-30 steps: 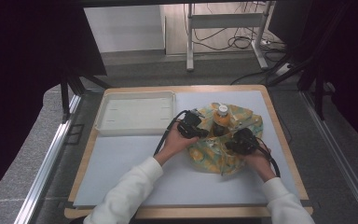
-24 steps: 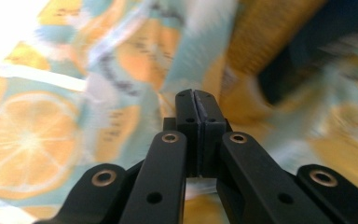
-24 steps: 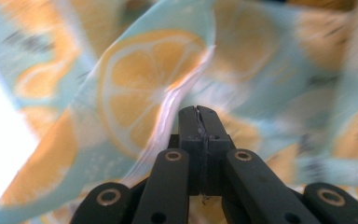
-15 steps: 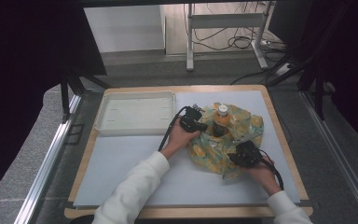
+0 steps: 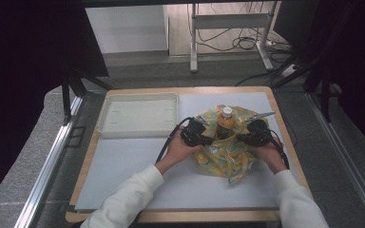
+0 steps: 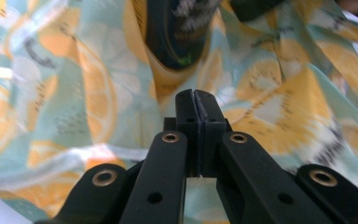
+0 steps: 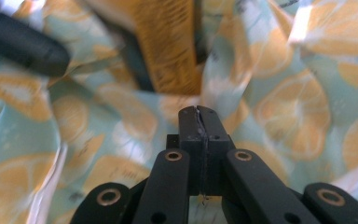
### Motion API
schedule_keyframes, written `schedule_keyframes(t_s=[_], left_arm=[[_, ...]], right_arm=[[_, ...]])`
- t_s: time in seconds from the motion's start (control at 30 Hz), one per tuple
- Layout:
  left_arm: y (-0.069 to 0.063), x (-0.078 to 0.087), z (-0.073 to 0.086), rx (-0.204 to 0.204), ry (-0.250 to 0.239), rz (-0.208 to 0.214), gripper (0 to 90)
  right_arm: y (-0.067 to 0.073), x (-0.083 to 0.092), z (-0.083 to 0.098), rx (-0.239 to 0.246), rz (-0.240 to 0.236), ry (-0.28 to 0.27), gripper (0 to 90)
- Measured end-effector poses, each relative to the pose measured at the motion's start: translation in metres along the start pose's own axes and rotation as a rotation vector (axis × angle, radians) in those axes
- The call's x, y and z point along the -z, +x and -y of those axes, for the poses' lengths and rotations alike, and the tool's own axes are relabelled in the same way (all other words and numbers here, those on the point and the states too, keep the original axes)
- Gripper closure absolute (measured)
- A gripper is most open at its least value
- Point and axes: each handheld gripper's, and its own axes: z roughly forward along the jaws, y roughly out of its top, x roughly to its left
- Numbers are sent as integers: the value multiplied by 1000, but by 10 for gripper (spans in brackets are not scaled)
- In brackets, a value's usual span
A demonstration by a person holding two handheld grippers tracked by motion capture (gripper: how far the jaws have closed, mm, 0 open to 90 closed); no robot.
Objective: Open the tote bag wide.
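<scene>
One bottle (image 5: 225, 124) stands on one lemon-print cloth (image 5: 228, 154), flanked by left gripper (image 5: 208, 140) and right gripper (image 5: 240, 138), both clenched empty.

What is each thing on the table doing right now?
Bottle: upright, white cap on, standing on the cloth.
Cloth: crumpled, bunched up around the bottle.
Tray: lying flat on the table, nothing in it.
Left hand-held gripper: jaws shut, at the cloth.
Right hand-held gripper: jaws shut, at the cloth.

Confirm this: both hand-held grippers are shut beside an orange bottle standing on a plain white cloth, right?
Not quite. The cloth is not plain white; the high view shows a pale green fabric printed with orange citrus slices. The left hand-held gripper, right hand-held gripper and bottle are as stated.
</scene>
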Motion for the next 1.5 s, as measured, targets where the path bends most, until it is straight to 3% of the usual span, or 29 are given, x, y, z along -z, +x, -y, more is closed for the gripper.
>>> schedule_keyframes(t_s=[0.23, 0.53, 0.73, 0.97, 1.2, 1.4, 1.5], left_arm=[[-3, -3, 14, -9, 22, 40, 900], [-8, -8, 28, -15, 58, 68, 900], [-11, 9, 27, -24, 1, 77, 900], [-14, 55, 31, -42, -83, 22, 889], [-13, 81, 56, -2, -110, -43, 851], [-13, 103, 82, 9, -147, -116, 591], [-12, 113, 97, 42, -163, -129, 476]], right_arm=[[-14, -13, -12, -14, 45, 23, 892], [-32, -22, -11, -81, 90, 34, 892], [-31, -12, -12, -85, 86, -3, 892], [-20, 26, -15, -56, 58, -106, 892], [-15, 49, -7, -30, 52, -131, 891], [-8, 64, -1, 12, 42, -144, 827], [-5, 70, 0, 35, 40, -144, 764]])
